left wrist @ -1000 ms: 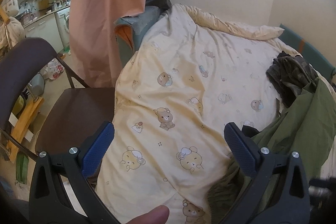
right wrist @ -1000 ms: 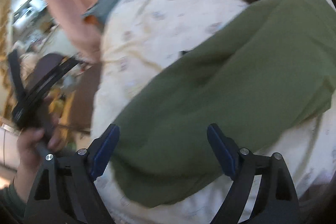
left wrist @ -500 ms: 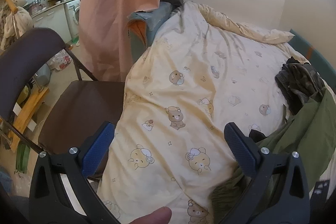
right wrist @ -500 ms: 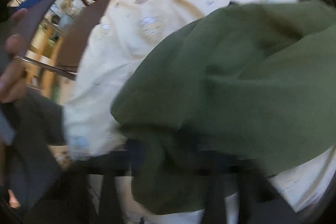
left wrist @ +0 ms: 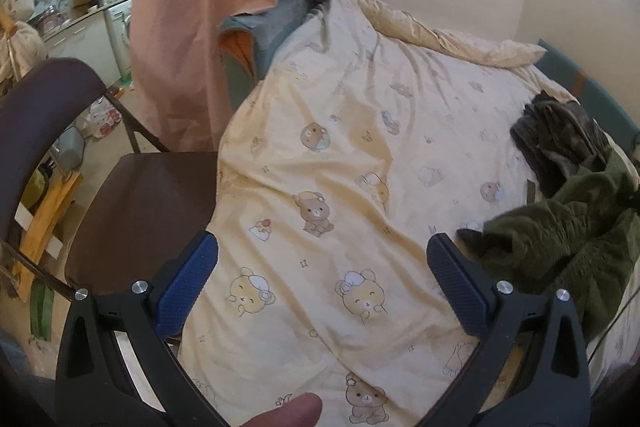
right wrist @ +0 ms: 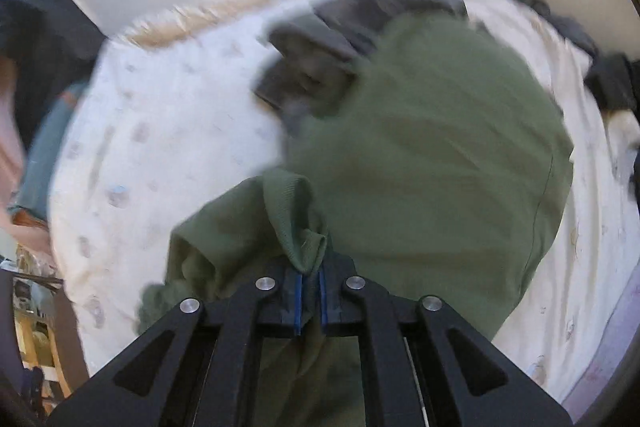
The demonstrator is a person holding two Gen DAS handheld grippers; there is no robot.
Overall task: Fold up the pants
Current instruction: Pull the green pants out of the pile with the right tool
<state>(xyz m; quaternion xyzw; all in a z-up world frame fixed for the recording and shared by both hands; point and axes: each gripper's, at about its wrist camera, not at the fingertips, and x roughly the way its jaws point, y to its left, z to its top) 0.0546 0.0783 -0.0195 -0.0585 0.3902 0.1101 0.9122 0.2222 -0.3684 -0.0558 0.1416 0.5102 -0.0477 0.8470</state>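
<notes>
Pants (right wrist: 420, 155), olive green, lie bunched on the bed near its right edge, partly over a heap of grey clothes (left wrist: 560, 135) that sits just beyond them toward the wall. Bed is covered by a cream bear-print quilt (left wrist: 340, 155).

Right tongs (right wrist: 310, 297): jaws have just been closing and now pinch a ribbed edge of the pants between the blue pads, probably the waistband or a cuff. Left tongs (left wrist: 320, 275): jaws wide apart, nothing between them, hovering over bare quilt to the left of the pants.

Step in hand, as judged: picking up and spreading out, not yet folding. Garment is crumpled, no flat layout, no crease made.

Next move calls for: left tongs to take a second point on the same edge, then both to pull the cloth flat on the clear quilt left of the grey heap.

Hard to make out:
- right wrist view is motion-blurred; which end of the pants is pinched is uncertain
- legs not separately visible, cloth runs under the tongs and out of frame
- left wrist view cuts the pants at its right border
- whether pants and grey heap are tangled cannot be told
</notes>
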